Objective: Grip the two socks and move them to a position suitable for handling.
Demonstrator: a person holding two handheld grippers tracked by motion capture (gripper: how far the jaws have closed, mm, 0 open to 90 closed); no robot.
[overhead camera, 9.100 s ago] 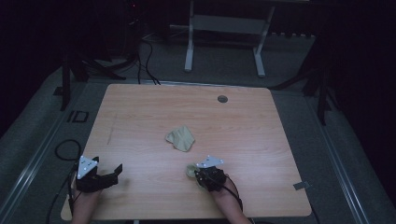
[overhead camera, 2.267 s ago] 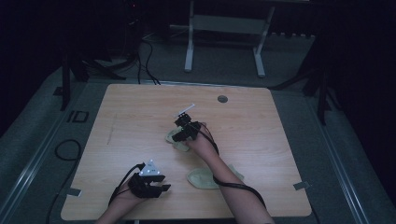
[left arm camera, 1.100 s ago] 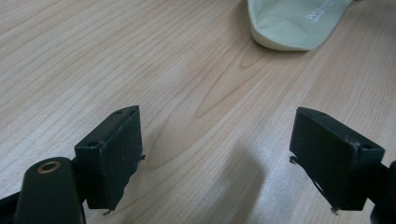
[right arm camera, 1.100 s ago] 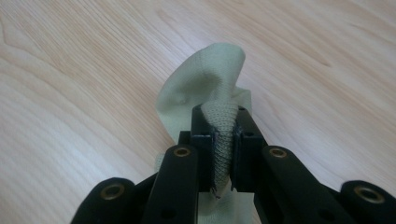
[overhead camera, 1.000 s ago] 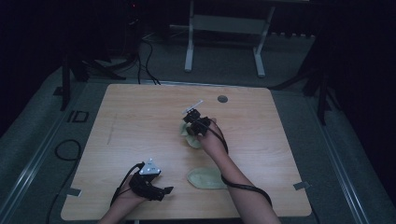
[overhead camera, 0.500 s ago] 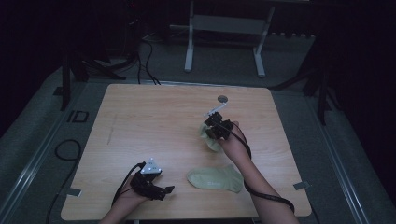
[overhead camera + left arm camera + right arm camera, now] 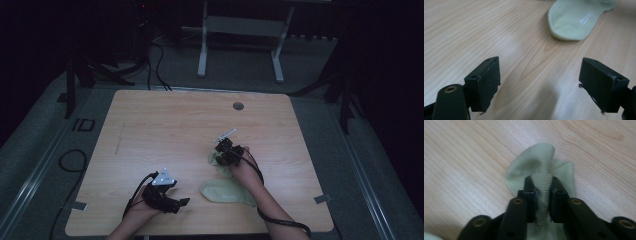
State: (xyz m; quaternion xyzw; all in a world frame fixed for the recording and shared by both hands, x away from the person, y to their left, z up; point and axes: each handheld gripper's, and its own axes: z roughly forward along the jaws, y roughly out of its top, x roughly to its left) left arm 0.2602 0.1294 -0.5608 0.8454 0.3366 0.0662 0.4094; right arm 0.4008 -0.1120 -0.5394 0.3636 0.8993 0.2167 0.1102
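Observation:
Two pale green socks are on the wooden table [image 7: 175,125]. One sock [image 7: 227,192] lies flat near the front edge; its toe end [image 7: 571,22] is just ahead of my left gripper. My left gripper [image 7: 182,203] [image 7: 544,82] rests low at the front left, open wide with nothing between its jaws. My right gripper [image 7: 220,153] [image 7: 541,182] is beyond the flat sock, shut on the ribbed cuff of the second sock [image 7: 217,162] [image 7: 529,167]. That sock bunches on the wood under it. Its jaws have just been opening slightly, but the cuff is still pinched between the pads.
A round grommet [image 7: 238,106] sits near the table's far edge. The person's right forearm [image 7: 260,200] crosses the flat sock's right end. A metal stand [image 7: 240,45] and cables [image 7: 160,65] are on the floor behind the table.
The right gripper carried the bunched sock to the right, then nearer and lower, down onto the table just beyond the flat sock. The left gripper stayed put.

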